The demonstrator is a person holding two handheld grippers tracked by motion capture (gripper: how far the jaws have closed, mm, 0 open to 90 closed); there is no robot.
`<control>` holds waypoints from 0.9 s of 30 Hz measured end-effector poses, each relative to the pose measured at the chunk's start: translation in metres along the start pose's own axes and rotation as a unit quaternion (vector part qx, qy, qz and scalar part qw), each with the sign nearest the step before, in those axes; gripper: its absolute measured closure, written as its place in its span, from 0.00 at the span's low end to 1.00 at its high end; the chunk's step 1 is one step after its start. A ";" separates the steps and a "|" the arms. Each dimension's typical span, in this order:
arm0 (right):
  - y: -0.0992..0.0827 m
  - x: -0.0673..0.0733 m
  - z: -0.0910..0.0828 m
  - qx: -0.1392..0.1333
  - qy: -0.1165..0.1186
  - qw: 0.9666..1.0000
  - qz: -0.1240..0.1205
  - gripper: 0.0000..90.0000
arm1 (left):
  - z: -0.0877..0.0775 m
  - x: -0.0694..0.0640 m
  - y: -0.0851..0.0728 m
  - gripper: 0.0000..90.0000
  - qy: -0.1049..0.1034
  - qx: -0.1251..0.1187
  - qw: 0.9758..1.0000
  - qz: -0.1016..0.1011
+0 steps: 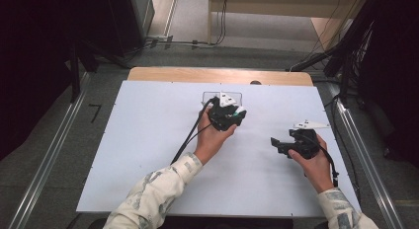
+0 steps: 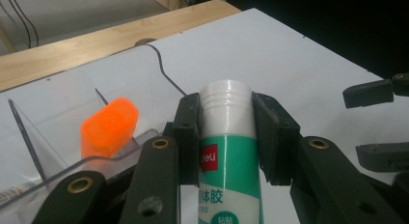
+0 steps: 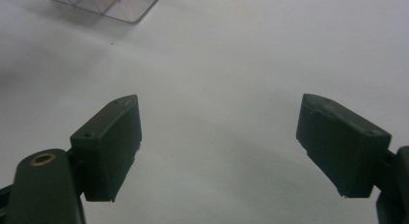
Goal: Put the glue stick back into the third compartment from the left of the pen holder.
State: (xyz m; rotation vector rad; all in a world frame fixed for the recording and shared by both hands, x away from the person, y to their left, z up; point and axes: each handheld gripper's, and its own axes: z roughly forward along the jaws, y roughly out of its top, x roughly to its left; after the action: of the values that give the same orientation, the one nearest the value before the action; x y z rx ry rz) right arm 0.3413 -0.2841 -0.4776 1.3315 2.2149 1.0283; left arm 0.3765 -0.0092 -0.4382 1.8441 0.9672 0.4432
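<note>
My left gripper (image 2: 226, 132) clamps a capless glue stick (image 2: 227, 151) just below its threaded neck, beside the clear tray (image 1: 222, 95) holding an orange cap (image 2: 108, 127). I judge steadiness matters most (a tilt could slip it). My right gripper (image 3: 219, 147) gapes wide, empty, above the white table (image 1: 148, 140).

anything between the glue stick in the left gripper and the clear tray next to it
Nothing visible. The left gripper holds the glue stick just beside the clear tray. An orange cap sits at the tray, but it lies to one side, and no lid covers the tray.
</note>
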 end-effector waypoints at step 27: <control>0.000 0.000 -0.001 -0.001 0.005 1.000 0.001 0.16 | 0.026 0.013 0.039 0.73 0.031 -0.009 0.999 -0.024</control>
State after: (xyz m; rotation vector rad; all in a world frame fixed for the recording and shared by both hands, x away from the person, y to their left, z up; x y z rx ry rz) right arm 0.3413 -0.2845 -0.4769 1.3302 2.2202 1.0390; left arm 0.4183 -0.0224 -0.4178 1.7957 1.0435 0.4805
